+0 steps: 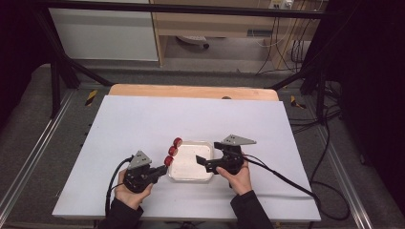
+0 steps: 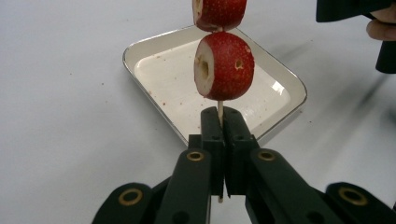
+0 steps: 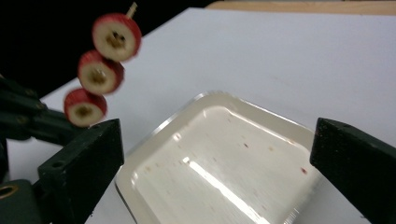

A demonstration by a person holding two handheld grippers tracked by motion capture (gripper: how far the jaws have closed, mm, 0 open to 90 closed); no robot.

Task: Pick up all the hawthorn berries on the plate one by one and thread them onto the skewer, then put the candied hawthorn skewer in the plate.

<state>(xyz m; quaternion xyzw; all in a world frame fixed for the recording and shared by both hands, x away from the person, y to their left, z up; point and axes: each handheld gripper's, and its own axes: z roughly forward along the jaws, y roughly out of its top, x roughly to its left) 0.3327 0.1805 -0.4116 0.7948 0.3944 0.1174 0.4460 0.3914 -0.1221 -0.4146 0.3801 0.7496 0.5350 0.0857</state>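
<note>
A thin wooden skewer carries three red fruit slices with pale cut faces. My left gripper is shut on the skewer's lower end and holds it up at the left edge of a white square tray. In the left gripper view the lowest slice sits just above the pinched jaws. My right gripper hangs open over the tray's right half with nothing between its jaws. The tray is empty apart from small red specks.
The tray stands near the front middle of a white table, which has a wooden strip along its far edge. Black cables trail from both grippers toward the front. A metal frame and floor cables surround the table.
</note>
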